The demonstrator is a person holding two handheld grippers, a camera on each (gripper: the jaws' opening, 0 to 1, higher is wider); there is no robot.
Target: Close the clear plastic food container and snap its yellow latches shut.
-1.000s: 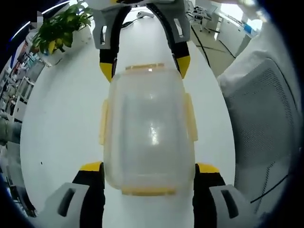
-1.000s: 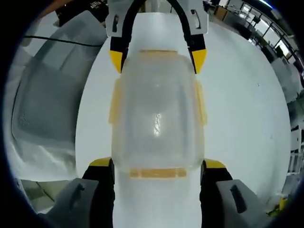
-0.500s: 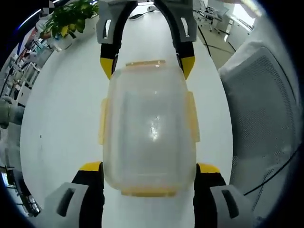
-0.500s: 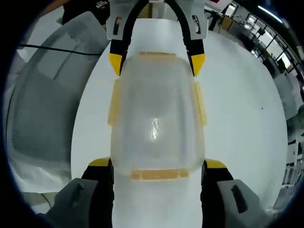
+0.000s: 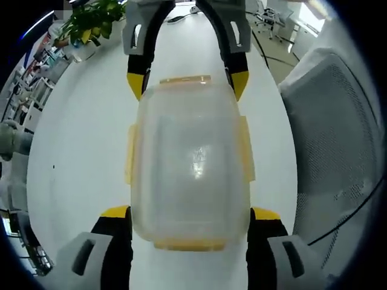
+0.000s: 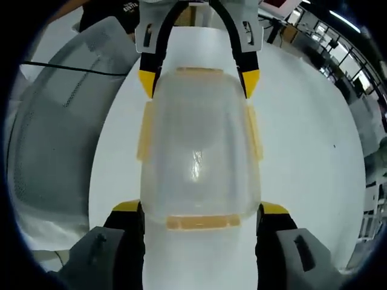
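A clear plastic container [image 5: 190, 157] with its lid on lies on the white table [image 5: 78, 181], with yellow latches on its sides and ends. My left gripper [image 5: 190, 212] is open, its yellow-tipped jaws standing either side of the container's near end. From the opposite end my right gripper [image 5: 186, 83] straddles the far corners. In the right gripper view the same container [image 6: 198, 151] lies between my right gripper [image 6: 200, 208], which is open at the near end, and my left gripper [image 6: 198, 80] at the far end. I cannot tell whether the jaws touch the container walls.
A grey mesh chair [image 5: 338, 139] stands beside the table, seen again as the chair [image 6: 54, 133] with a black cable [image 6: 66, 71] across it. A potted plant [image 5: 91, 21] sits at the table's far corner. Office desks lie beyond.
Both views have shifted slightly with the hands. The container and both grippers keep the same places relative to each other.
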